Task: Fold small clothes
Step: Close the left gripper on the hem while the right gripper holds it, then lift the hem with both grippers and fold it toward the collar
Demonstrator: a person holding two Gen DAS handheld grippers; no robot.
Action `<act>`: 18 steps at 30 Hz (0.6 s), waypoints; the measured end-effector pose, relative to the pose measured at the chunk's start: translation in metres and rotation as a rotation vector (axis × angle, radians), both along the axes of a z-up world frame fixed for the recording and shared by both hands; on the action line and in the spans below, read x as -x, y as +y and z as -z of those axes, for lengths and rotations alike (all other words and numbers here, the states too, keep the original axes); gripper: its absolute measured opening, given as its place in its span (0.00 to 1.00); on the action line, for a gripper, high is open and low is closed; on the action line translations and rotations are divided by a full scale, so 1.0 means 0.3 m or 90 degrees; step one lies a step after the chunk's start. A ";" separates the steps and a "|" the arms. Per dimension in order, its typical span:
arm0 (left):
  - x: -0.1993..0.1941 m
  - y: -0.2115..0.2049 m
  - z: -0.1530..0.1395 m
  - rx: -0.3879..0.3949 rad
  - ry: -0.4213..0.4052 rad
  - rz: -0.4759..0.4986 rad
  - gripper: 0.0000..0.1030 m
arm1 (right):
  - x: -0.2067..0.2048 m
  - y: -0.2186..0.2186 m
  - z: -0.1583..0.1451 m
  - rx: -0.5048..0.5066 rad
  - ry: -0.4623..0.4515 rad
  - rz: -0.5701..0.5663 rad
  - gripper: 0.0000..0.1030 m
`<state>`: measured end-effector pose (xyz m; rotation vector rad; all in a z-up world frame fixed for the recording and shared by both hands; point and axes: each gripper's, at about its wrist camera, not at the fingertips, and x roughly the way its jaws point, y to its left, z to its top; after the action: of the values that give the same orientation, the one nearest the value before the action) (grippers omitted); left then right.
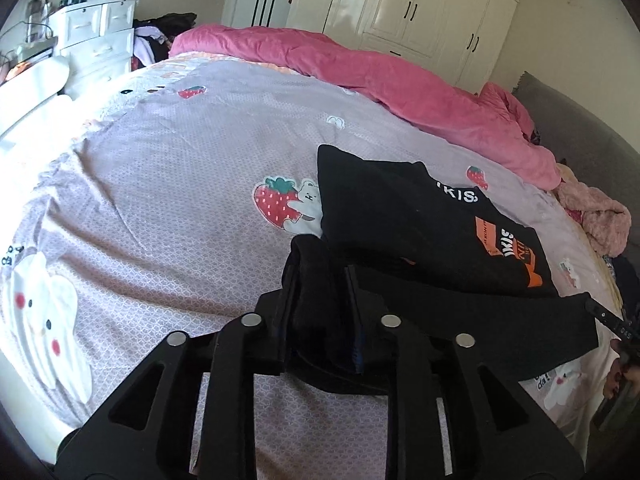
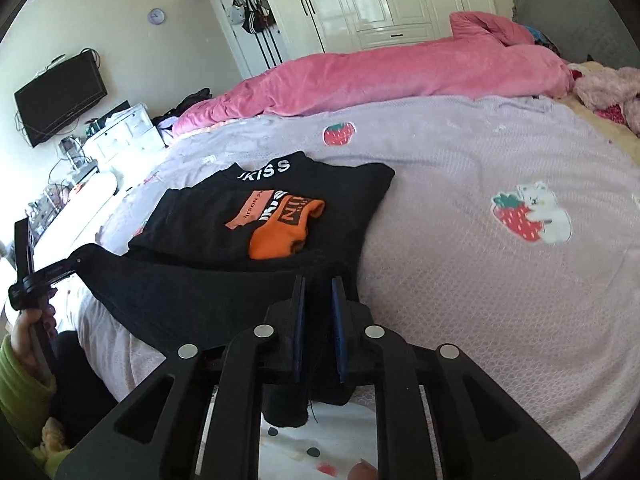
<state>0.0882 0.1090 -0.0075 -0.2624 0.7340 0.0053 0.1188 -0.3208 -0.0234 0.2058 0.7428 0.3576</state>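
Note:
A small black shirt with white lettering and an orange print lies on the lilac bedsheet; it also shows in the right wrist view. Its near hem is lifted off the bed and stretched between both grippers. My left gripper is shut on the hem's left corner. My right gripper is shut on the hem's right corner. The left gripper also shows at the far left of the right wrist view, pinching the cloth. The right gripper's tip shows at the right of the left wrist view.
A pink duvet lies bunched along the far side of the bed. Pink fluffy clothes sit at the right by the grey headboard. White drawers stand beyond the bed's left end. A white wardrobe lines the back wall.

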 end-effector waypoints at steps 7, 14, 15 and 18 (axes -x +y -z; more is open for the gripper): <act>0.108 -0.004 -0.052 0.022 -0.024 0.014 0.38 | 0.081 -0.011 -0.022 -0.011 0.008 -0.010 0.43; 0.142 -0.028 -0.019 0.038 0.000 0.030 0.42 | 0.135 0.026 0.012 -0.029 0.037 -0.040 0.45; 0.134 -0.032 -0.015 0.037 0.004 0.030 0.42 | 0.132 0.035 0.017 -0.029 0.039 -0.044 0.45; 0.103 -0.036 -0.009 0.037 0.013 0.023 0.42 | 0.106 0.058 0.039 -0.029 0.046 -0.049 0.45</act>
<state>0.0574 0.0981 -0.0049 -0.3049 0.7596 -0.0480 0.0871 -0.3033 -0.0350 0.2342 0.8153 0.4432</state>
